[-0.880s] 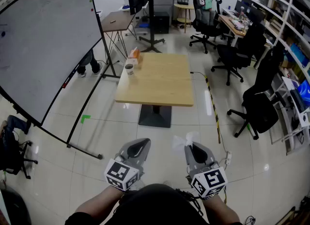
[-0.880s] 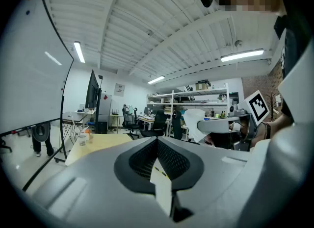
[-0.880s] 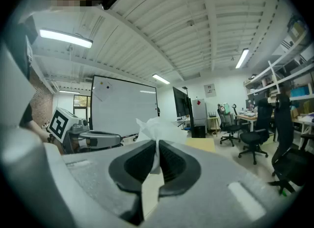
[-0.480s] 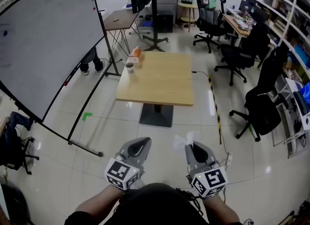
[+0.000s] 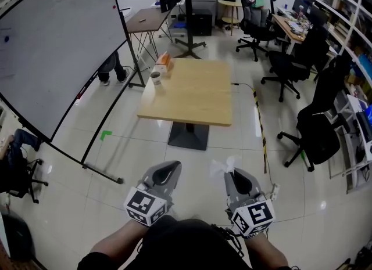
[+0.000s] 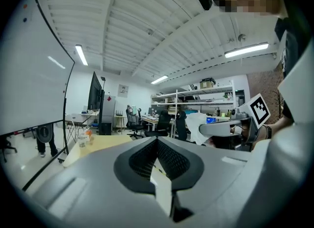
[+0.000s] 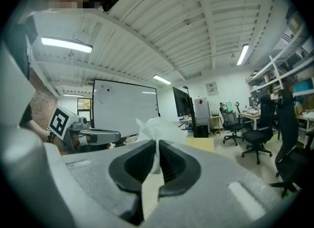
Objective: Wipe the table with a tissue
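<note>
The tissue (image 5: 223, 168) is a white crumpled wad pinched in the right gripper (image 5: 234, 174), its loose end puffing out above the tips. In the right gripper view the jaws are pressed together on the tissue (image 7: 156, 128), which stands up between them. The left gripper (image 5: 169, 168) is held level beside it, close to the person's body. Its own view shows its jaws closed against each other with nothing between them.

The wooden table (image 5: 192, 94) to be wiped stands well apart from both grippers, across a stretch of glossy floor. A cup (image 5: 155, 78) and an orange box (image 5: 163, 61) sit near its far left corner, and the rest of the top looks bare. A large whiteboard (image 5: 52, 48) leans at the left.

Wiping has not begun; this looks like the approach with the tissue in hand. The next move calls for closing the gap to the table, then lowering the right gripper until the tissue meets the bare wood.
</note>
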